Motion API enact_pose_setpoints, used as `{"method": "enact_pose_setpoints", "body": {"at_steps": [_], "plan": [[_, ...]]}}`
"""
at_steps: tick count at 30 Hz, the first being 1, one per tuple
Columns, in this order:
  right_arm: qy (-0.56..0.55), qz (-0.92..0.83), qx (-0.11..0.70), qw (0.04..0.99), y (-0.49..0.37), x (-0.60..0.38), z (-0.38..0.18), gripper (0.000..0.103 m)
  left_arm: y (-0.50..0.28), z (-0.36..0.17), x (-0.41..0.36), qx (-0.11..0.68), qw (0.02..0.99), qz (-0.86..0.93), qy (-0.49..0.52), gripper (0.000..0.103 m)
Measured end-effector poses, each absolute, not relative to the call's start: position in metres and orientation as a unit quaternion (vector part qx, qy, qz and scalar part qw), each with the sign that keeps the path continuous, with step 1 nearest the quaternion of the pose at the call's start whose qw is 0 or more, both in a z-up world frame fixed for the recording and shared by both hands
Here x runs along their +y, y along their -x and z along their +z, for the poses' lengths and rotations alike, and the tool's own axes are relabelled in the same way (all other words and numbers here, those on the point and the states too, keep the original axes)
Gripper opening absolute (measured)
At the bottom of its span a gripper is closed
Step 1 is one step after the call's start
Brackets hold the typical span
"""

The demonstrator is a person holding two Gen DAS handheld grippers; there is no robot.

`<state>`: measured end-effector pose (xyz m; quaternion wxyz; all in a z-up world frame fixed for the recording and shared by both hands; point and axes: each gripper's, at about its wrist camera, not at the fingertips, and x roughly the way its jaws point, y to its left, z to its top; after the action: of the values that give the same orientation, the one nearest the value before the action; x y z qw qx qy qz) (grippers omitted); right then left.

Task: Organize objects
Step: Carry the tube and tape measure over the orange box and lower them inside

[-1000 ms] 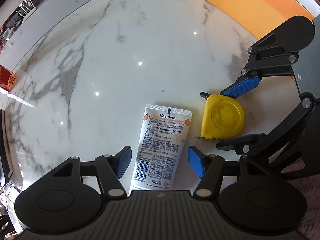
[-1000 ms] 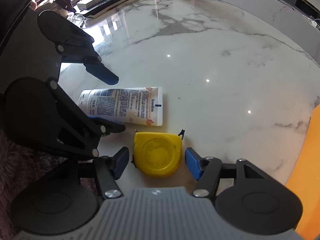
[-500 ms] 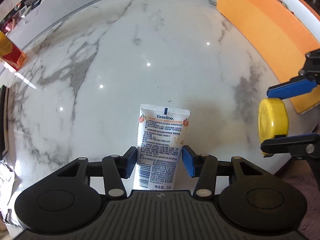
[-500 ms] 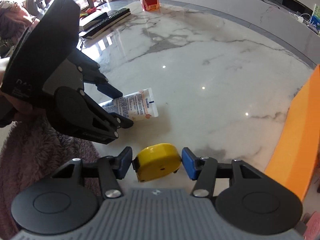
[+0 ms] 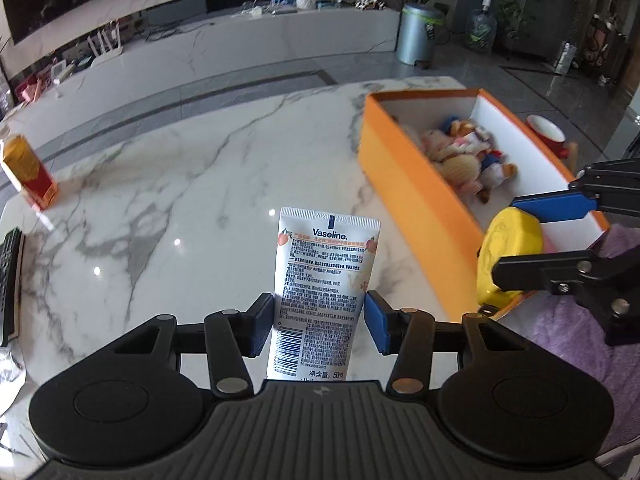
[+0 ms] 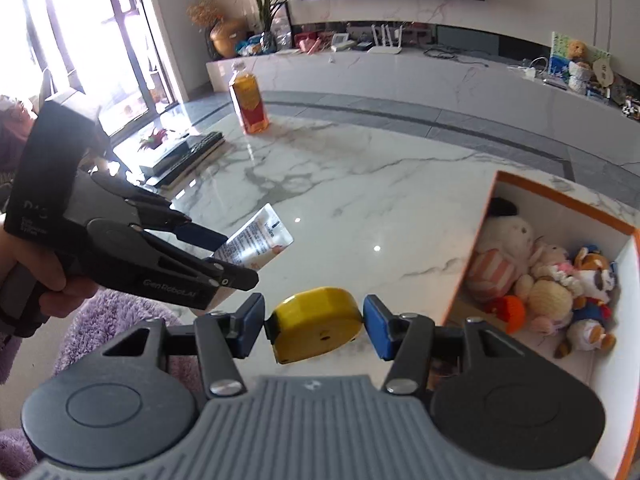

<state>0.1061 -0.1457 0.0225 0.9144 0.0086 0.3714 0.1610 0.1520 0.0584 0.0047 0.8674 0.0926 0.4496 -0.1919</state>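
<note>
My left gripper [image 5: 319, 322] is shut on a white Vaseline tube [image 5: 324, 280] and holds it above the marble table [image 5: 180, 200]. My right gripper [image 6: 314, 330] is shut on a yellow tape measure [image 6: 316, 322], held in the air near the corner of an orange box [image 6: 472, 264]. The right gripper with the tape measure [image 5: 508, 256] also shows in the left wrist view at the box's near end. The left gripper with the tube [image 6: 256, 242] shows in the right wrist view at left.
The orange box [image 5: 416, 200] holds several plush toys [image 5: 468, 160]. An orange juice bottle [image 6: 249, 104] stands at the table's far side, also in the left wrist view [image 5: 26, 172]. A remote and flat box [image 6: 182, 156] lie at the left edge. A purple rug [image 5: 580, 332] lies below.
Both grippers closed on their objects and lifted them off the table. The tube and the tape measure rose, and the views tilted up toward the orange box and the room.
</note>
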Motion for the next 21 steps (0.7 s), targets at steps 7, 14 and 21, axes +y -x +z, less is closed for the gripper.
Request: {"method": "enact_pose_setpoints", "body": {"at_steps": [7,14,21], "plan": [[-0.028,0.08,0.366,0.927,-0.093,-0.22,0.033,0.056,-0.155,0.031,-0.03,0.398,0.86,-0.267,-0.172,0.057],[-0.032,0.022,0.384,0.922,-0.089,-0.284,0.025,0.056,-0.168,0.019,-0.119,0.375,0.824,-0.325,-0.275,0.057],[-0.046,-0.005,0.388,0.921,-0.101,-0.32,0.014,0.056,-0.186,-0.021,-0.182,0.373,0.772,-0.35,-0.378,0.057]]}}
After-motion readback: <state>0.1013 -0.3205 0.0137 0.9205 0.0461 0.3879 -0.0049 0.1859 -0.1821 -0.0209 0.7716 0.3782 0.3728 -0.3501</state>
